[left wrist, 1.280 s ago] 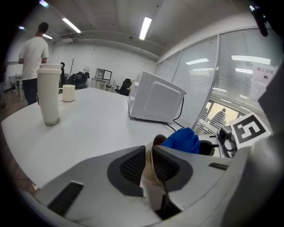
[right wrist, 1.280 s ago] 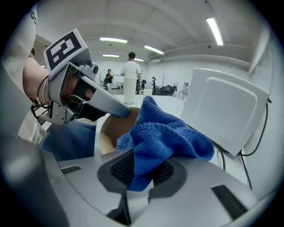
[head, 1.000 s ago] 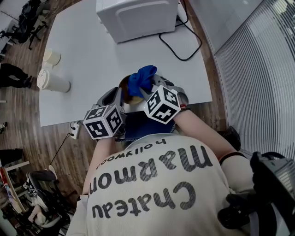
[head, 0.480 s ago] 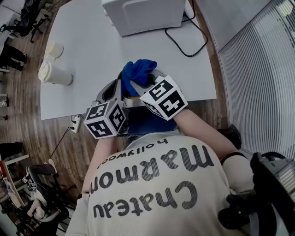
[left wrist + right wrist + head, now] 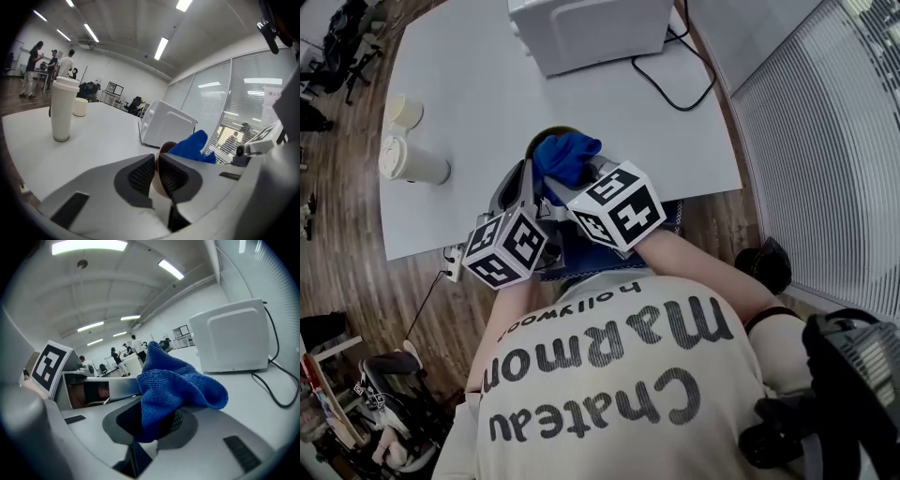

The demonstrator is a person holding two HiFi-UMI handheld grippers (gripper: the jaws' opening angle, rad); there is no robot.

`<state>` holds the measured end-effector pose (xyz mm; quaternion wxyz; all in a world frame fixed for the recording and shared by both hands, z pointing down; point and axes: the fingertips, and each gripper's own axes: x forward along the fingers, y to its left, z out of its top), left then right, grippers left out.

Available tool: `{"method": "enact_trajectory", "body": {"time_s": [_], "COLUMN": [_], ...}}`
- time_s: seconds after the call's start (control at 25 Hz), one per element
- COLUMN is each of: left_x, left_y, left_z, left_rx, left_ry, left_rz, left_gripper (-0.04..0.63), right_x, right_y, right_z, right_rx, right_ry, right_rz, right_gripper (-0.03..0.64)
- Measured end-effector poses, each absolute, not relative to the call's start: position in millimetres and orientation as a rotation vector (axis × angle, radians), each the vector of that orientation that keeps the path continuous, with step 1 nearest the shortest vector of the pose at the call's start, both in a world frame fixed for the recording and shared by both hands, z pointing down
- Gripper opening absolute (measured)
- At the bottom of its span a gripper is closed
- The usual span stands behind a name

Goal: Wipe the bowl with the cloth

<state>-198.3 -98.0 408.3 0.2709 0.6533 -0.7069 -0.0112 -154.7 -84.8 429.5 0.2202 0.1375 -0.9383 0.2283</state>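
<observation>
Bowl rim pinched between the left gripper's pads, above the tabletop's near edge. Right gripper is clamped on the blue cloth, which bunches just beside the bowl's rim.

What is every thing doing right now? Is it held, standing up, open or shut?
bowl: held by its rim.
cloth: bunched up, held.
left gripper: jaws shut on the bowl.
right gripper: jaws shut on the cloth.
tall cup: upright, lid on.
small cup: upright.
cable: lying in a loose loop.
</observation>
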Motion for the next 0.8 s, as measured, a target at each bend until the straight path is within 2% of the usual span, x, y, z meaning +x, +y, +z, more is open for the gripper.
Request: {"method": "enact_trajectory", "body": {"time_s": [0.28,0.8], "left_x": [-246,-234], "left_y": [-73,-89], "left_z": [410,419], "left_rx": [1.761,1.863], "left_ry": [-1.838,-1.701], "left_rz": [-0.046,0.052], "left_gripper": [0.031,0.043], "right_x": [-193,-157], "right_y": [-53,-75], "right_z": [438,469], "right_rx": [0.411,0.484], "right_ry": [-2.527,-2.350], "right_rz": [0.433,0.042], "right_gripper": [0.063,0.063]}}
